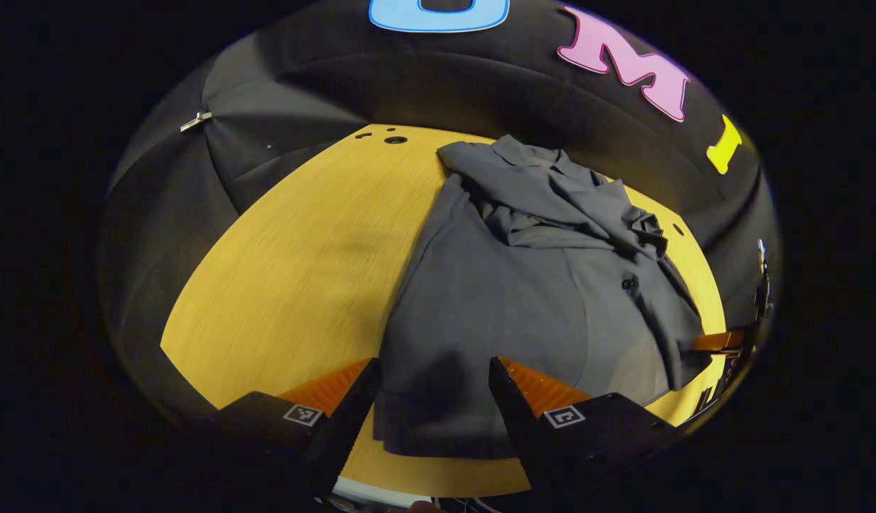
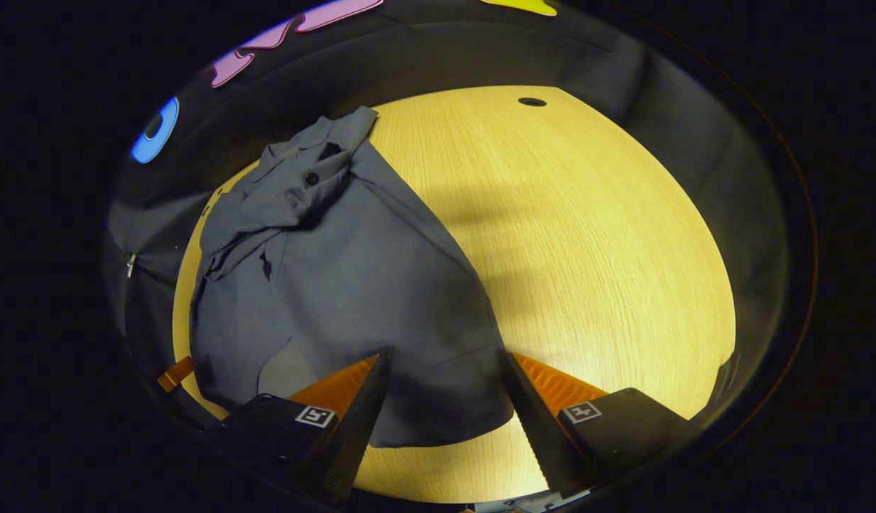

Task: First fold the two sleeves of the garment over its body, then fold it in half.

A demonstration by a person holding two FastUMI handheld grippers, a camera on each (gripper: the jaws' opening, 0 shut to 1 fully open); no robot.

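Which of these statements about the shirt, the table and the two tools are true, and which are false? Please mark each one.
1. The shirt lies on a wooden table. True.
2. The left tool is shut on the shirt's hem. False: its fingers stand apart, open, above the hem.
3. The right tool is open. True.
4. The shirt is spread flat with both sleeves stretched out sideways. False: the sleeves lie bunched over its body near the collar.
5. The shirt is bright red. False: it is dark grey.
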